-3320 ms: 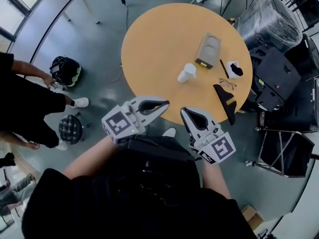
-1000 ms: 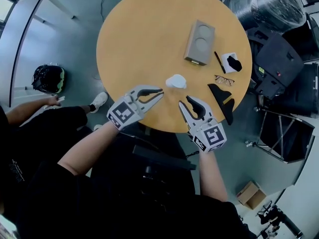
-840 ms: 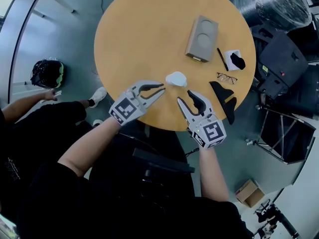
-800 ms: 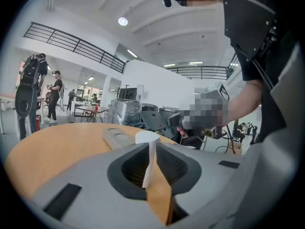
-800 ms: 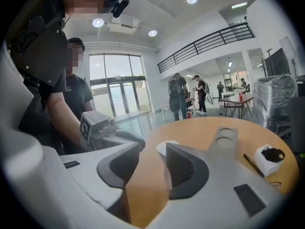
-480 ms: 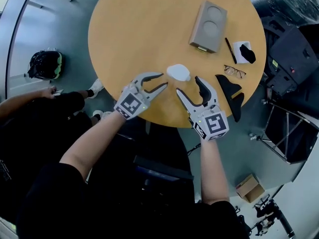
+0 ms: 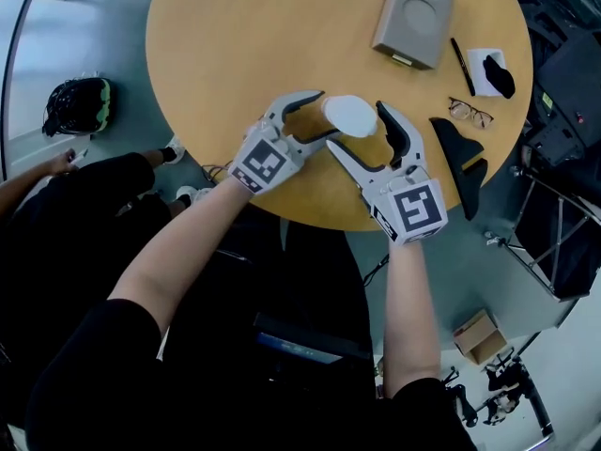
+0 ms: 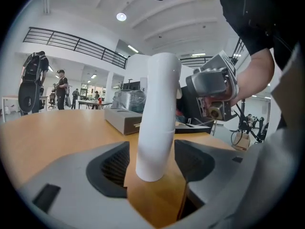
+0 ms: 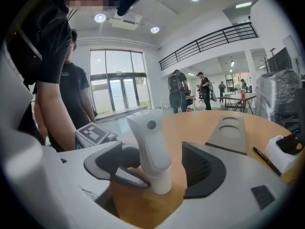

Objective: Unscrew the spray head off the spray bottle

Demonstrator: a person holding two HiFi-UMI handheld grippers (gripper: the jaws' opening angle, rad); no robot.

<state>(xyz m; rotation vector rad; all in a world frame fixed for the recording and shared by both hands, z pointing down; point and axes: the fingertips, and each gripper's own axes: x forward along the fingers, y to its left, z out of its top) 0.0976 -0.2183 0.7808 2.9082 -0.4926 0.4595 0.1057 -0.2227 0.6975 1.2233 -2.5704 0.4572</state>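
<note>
A round, plain, tan wooden tabletop (image 7: 235, 54) stands on a grey floor (image 7: 75, 26). The room is a large white hall with round ceiling lights (image 8: 121, 16), a railed balcony (image 8: 71, 42) along the upper wall and tall glazed doors (image 9: 112, 94). A few people stand far back.

On the floor lie a black-and-green bag (image 7: 75, 106) and a cardboard box (image 7: 479, 336). Across the tabletop sit a grey box (image 7: 413, 7), a pen (image 7: 461, 53), glasses (image 7: 470, 113) and a black case (image 7: 460, 163).

The only print in view is the black-and-white square marker on each cube (image 7: 268, 164) (patterns, not letters).

The white bottle (image 7: 349, 116) stands on the tabletop near the person's edge. The left gripper (image 7: 324, 116) reaches round it from the left, and the right gripper (image 7: 357, 128) from the right.

In the left gripper view the bottle (image 8: 157, 113) rises between the gripper's (image 8: 152, 168) pads with a gap on each side. Its jaws have just been opening and stand wide.

In the right gripper view the spray head (image 9: 150, 137) stands between that gripper's (image 9: 159, 171) pads, untouched. Its jaws too have just been opening.
</note>
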